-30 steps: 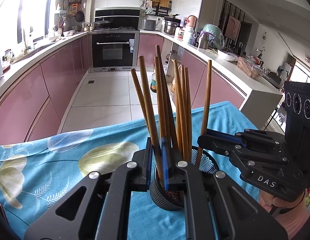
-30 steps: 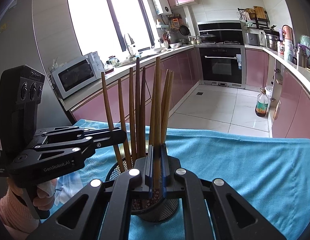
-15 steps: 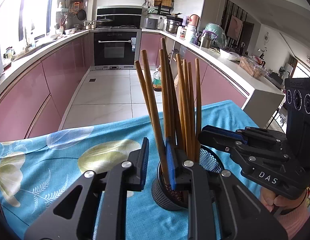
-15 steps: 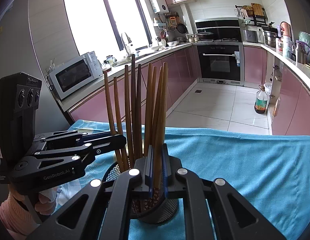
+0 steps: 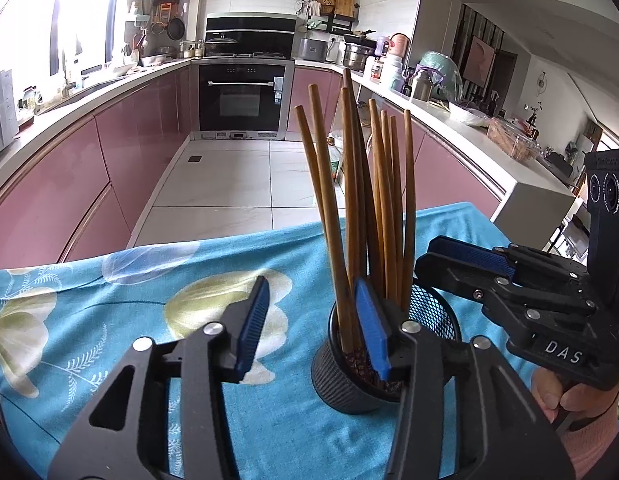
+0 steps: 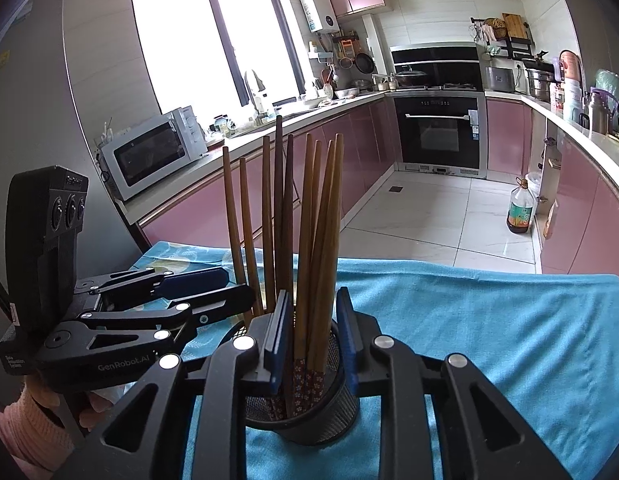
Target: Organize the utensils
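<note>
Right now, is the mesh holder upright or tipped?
Upright: the mesh holder sits flat on the blue cloth, chopsticks standing inside it.

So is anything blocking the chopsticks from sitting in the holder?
Nothing visible. The chopsticks already stand in the holder. Left gripper and right gripper jaws are opening, their pads off the sticks.

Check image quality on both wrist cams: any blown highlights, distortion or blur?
Left wrist view: window at upper left blown out, counter edges bowed by fisheye, dark vignette in the corners, chopsticks sharp. Right wrist view: window clipped to white, microwave beneath it still readable, cabinets curved, no motion blur.
</note>
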A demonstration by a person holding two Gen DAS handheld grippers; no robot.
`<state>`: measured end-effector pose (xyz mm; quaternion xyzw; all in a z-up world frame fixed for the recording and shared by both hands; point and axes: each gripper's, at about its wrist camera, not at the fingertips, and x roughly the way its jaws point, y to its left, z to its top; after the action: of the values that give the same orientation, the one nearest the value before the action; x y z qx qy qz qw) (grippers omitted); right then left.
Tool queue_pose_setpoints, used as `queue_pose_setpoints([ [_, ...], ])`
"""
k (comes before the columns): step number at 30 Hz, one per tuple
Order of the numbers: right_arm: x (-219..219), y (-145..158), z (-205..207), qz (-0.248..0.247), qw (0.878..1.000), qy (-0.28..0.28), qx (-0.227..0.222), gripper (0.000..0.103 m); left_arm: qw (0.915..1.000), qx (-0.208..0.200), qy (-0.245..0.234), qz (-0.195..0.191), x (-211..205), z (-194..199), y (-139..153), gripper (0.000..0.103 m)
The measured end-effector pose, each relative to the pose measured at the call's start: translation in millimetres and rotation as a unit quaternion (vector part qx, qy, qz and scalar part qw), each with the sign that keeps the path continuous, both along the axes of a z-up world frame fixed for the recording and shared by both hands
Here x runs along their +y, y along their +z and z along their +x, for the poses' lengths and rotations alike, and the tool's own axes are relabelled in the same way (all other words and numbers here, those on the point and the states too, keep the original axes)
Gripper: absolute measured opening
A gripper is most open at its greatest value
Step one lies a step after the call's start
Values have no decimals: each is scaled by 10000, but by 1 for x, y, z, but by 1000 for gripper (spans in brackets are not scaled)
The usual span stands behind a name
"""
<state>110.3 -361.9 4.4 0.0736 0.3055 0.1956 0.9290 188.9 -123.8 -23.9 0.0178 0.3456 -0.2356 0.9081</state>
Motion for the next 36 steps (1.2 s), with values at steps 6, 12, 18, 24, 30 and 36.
queue_pose_setpoints([
  [6,-1,1,-11,-49,9999,-69,-106,48,9994,-255,236,3,13,-19,2,72],
  [12,-1,1,-29,-143,9992,-240,-288,75,9951,-775,603,56,36,-47,8,98],
  [18,3,-1,-50,-156,9983,-277,-486,97,9879,-1200,987,36,63,-77,15,98],
  [24,12,-6,-69,-243,9970,-369,-631,97,9824,-1427,1202,57,80,-100,16,98],
  [30,16,-7,-82,-319,9949,-502,-815,97,9764,-1593,1457,112,91,-119,14,98],
  [36,23,-11,-92,-427,9928,-602,-943,97,9744,-1702,1472,4,99,-136,15,98],
])
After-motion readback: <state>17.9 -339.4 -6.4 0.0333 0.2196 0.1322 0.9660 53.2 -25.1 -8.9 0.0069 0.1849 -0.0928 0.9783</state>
